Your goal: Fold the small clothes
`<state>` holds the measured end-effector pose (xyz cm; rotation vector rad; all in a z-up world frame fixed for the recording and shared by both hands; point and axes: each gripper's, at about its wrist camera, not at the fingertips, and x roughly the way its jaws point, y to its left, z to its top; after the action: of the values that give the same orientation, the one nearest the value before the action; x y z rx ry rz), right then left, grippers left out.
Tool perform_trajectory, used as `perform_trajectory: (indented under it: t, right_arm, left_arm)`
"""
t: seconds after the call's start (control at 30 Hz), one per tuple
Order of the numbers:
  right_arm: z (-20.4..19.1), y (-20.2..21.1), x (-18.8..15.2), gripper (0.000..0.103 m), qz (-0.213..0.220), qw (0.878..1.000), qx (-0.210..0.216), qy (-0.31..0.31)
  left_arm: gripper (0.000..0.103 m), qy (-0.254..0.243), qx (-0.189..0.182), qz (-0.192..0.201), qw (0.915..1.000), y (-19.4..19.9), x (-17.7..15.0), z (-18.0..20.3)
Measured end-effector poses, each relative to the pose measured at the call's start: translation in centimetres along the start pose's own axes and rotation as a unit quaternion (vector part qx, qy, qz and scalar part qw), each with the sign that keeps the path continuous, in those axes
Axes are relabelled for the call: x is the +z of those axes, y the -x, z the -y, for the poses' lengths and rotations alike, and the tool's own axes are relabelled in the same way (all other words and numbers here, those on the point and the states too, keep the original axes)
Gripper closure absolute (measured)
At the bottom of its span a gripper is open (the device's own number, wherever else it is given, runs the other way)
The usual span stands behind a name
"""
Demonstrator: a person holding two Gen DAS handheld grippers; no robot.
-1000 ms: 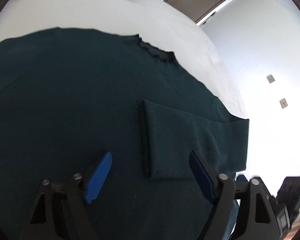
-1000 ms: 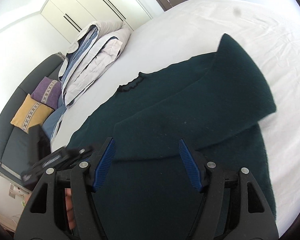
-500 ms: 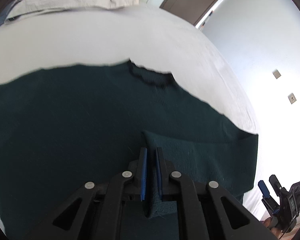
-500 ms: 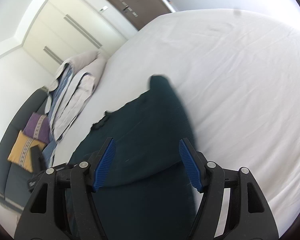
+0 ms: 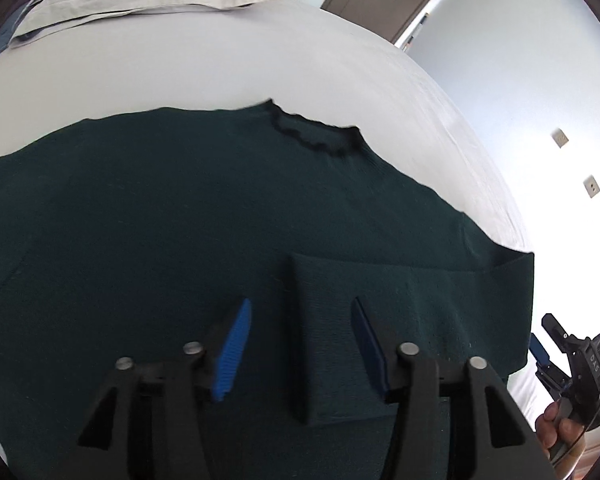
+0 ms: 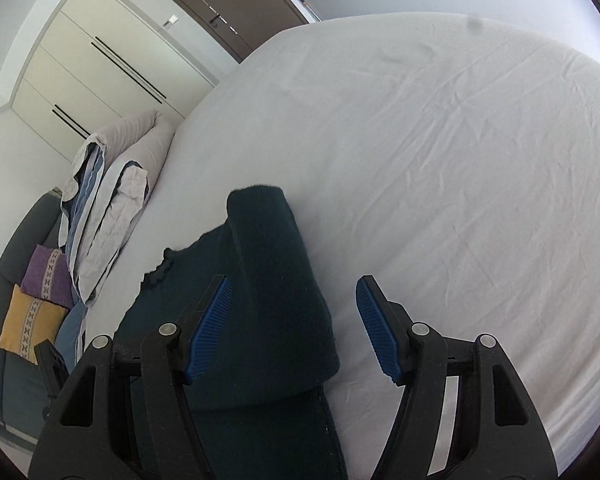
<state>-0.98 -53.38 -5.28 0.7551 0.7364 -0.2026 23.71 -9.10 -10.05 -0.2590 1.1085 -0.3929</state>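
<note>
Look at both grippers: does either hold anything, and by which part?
Nothing is held. The left gripper is opening, its pads off the folded sleeve of the dark green sweater. The right gripper stands open above the other sleeve.

Both wrist cameras are looking steeply down, close over the sweater (image 5: 220, 220) (image 6: 260, 320) on the bed (image 6: 440, 160), sharing its neckline.

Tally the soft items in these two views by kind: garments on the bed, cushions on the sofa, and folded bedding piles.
Garments: 1, the dark green sweater
Cushions: 2, one purple cushion and one yellow cushion
Folded bedding piles: 1, the grey and blue bedding
Total: 4
</note>
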Motion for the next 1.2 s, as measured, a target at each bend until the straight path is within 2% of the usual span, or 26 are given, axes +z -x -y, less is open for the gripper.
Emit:
perform_trajectory:
  t: [0.1,0.13,0.23,0.33,0.53,0.7,0.87,0.97,1.07,1.2]
  right_arm:
    - [0.3,-0.3,-0.8,0.04,-0.007,1.0,-0.006,0.008]
    - [0.3,-0.5,-1.1,0.04,-0.008,1.0,-0.006,0.008]
    - [0.4,-0.8,-1.6,0.04,-0.007,1.0,-0.007,0.004]
    - [0.2,-0.5,-1.7,0.04,-0.002,1.0,-0.01,0.009]
    - [0.1,-0.2,-0.9,0.04,0.003,1.0,-0.013,0.011]
    - [0.2,-0.6,-0.6,0.04,0.0,1.0,-0.016,0.01]
    - [0.0,-0.6,-0.6,0.04,0.0,1.0,-0.016,0.013]
    - [-0.2,-0.7,-0.3,0.04,0.002,1.0,-0.019,0.011]
    - [-0.5,-0.8,0.0,0.04,0.002,1.0,-0.019,0.014]
    - [-1.2,-1.6,0.4,0.04,-0.004,0.999,-0.025,0.026]
  left_arm:
    - [0.049,-0.025,0.009,-0.013,0.9996,-1.3,0.0,1.2]
    - [0.061,-0.033,0.017,-0.012,0.9993,-1.5,0.0,1.4]
    - [0.083,-0.035,0.024,-0.01,0.999,-1.5,-0.2,2.1]
    - [0.091,-0.048,0.035,0.005,0.9982,-0.9,-0.2,2.6]
    - [0.093,-0.057,0.042,0.05,0.9962,2.4,-0.2,2.6]
    - [0.093,-0.076,0.059,0.066,0.9932,3.6,0.5,2.5]
    - [0.093,-0.053,0.041,0.096,0.9931,5.2,1.4,1.2]
    - [0.093,-0.035,0.044,0.113,0.992,5.9,1.8,-0.1]
    - [0.093,-0.012,0.053,0.111,0.9923,5.4,2.2,-1.9]
    - [0.093,-0.008,0.064,0.103,0.9926,3.8,2.4,-3.1]
